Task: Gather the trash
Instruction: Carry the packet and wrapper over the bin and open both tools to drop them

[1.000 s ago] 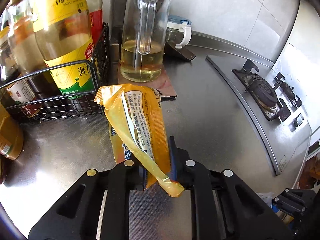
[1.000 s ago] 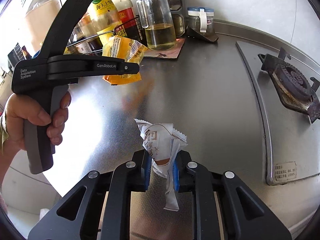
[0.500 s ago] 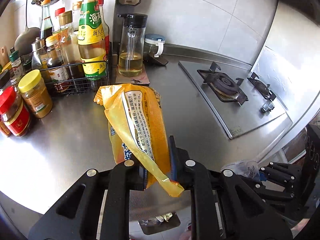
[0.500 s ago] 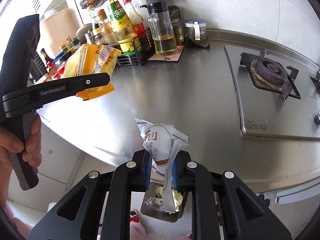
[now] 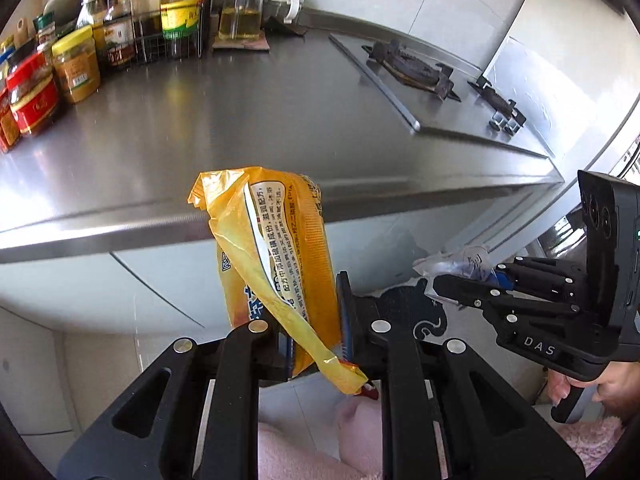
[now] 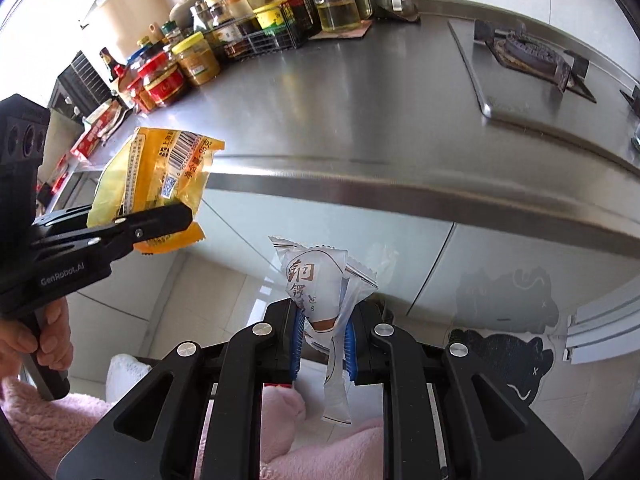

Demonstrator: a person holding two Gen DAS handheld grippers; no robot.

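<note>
My left gripper (image 5: 316, 320) is shut on a yellow-orange snack wrapper (image 5: 272, 248), which stands up from its pads in front of the counter edge. The same yellow wrapper (image 6: 156, 184) shows at the left of the right wrist view, pinched by the left gripper (image 6: 168, 220). My right gripper (image 6: 322, 332) is shut on a crumpled white wrapper (image 6: 316, 284) with brown characters. That white wrapper (image 5: 456, 260) and the right gripper (image 5: 444, 284) appear at the right of the left wrist view. Both grippers hang off the counter, above the floor.
The steel counter (image 6: 360, 128) lies beyond both grippers, its front edge (image 5: 120, 220) between them and the worktop. Bottles and jars (image 6: 208, 40) crowd a wire rack at the back left. A gas hob (image 5: 412, 68) sits at the right. Pink fleece clothing (image 6: 320, 456) is below.
Both grippers have pulled back from over the worktop to beyond its front edge, each still holding its wrapper. The counter now looks farther away, and cabinet fronts and floor have come into view.
</note>
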